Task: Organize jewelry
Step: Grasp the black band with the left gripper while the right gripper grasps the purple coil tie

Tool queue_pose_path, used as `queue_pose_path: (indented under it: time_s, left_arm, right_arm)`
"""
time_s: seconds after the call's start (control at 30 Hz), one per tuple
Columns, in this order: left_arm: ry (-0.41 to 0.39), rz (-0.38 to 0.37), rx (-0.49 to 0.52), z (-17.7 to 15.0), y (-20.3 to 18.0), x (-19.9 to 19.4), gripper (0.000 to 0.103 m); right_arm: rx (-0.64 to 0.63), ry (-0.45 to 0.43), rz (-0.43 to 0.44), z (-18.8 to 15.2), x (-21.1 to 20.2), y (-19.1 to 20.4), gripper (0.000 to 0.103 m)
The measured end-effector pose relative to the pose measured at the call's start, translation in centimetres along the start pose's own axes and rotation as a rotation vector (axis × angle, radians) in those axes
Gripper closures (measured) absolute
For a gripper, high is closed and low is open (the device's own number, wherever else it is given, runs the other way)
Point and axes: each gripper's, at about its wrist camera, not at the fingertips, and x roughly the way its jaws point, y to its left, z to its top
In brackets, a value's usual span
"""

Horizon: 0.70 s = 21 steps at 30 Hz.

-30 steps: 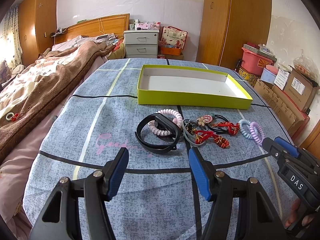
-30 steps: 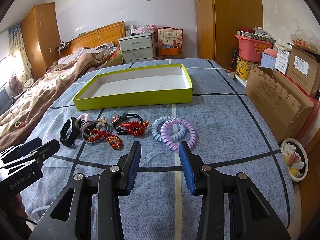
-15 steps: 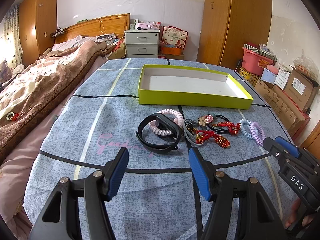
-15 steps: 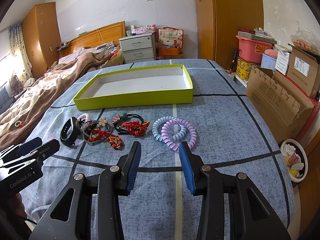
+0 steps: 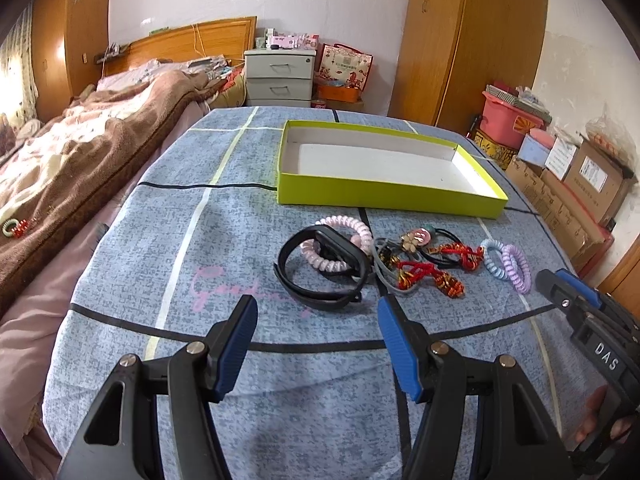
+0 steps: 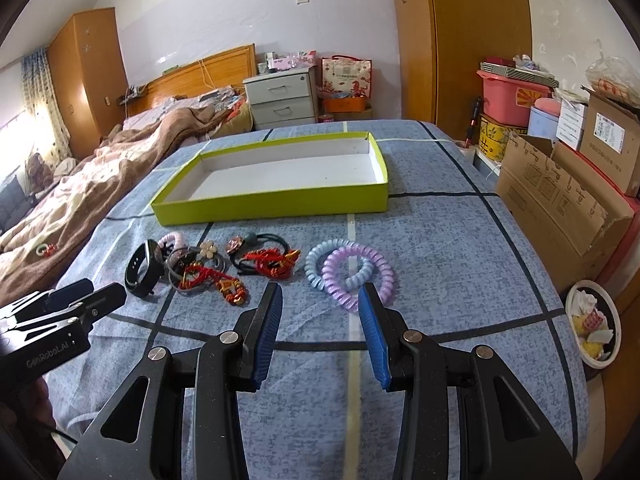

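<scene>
A row of jewelry lies on the blue bedspread in front of an empty lime-green tray (image 5: 384, 194) (image 6: 280, 208). From left: a black wristband (image 5: 320, 268) (image 6: 142, 268) over a pink coil tie (image 5: 344, 226), grey bands with a flower charm (image 5: 412, 240) (image 6: 208, 249), red knotted cords (image 5: 424, 276) (image 6: 268, 262), and blue and purple coil ties (image 5: 506, 262) (image 6: 352, 270). My left gripper (image 5: 316, 316) is open and empty, just short of the wristband. My right gripper (image 6: 320, 300) is open and empty, just short of the coil ties.
A brown blanket (image 5: 80, 160) covers the bed on the left. Cardboard boxes (image 6: 560, 200) and a pink bin (image 6: 508, 96) stand to the right of the bed. A small bowl (image 6: 594, 324) sits on the floor at the right. A nightstand (image 5: 280, 78) stands at the back.
Both grippers have edged slightly forward toward the jewelry. Nothing has been taken hold of or moved.
</scene>
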Motion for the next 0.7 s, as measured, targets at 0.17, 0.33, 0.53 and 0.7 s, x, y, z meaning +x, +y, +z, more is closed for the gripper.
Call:
queue_pose_path:
  time_s: [0.17,0.33,0.53,0.7]
  left_arm:
    - [0.010,0.031,-0.028,0.8,1.9,0.6,0.038]
    - [0.050,-0.012,-0.058,1.7,3.3,1.9,0.038]
    - [0.103,-0.017,-0.071,2.1,3.8,3.6,0.038]
    - [0.134,-0.051,-0.093,2.1,3.8,4.6,0.038]
  right_arm:
    - [0.008,0.010,-0.050,0.7,0.7,-2.3,0.062]
    - [0.000,0.068,-0.069,1.1,2.4,-3.8,0.062]
    - [-0.008,0.134,-0.029,1.5,4.6,-5.0,0.062]
    - [-0.020,0.179,0.019,1.5,5.7,-5.0,0.062]
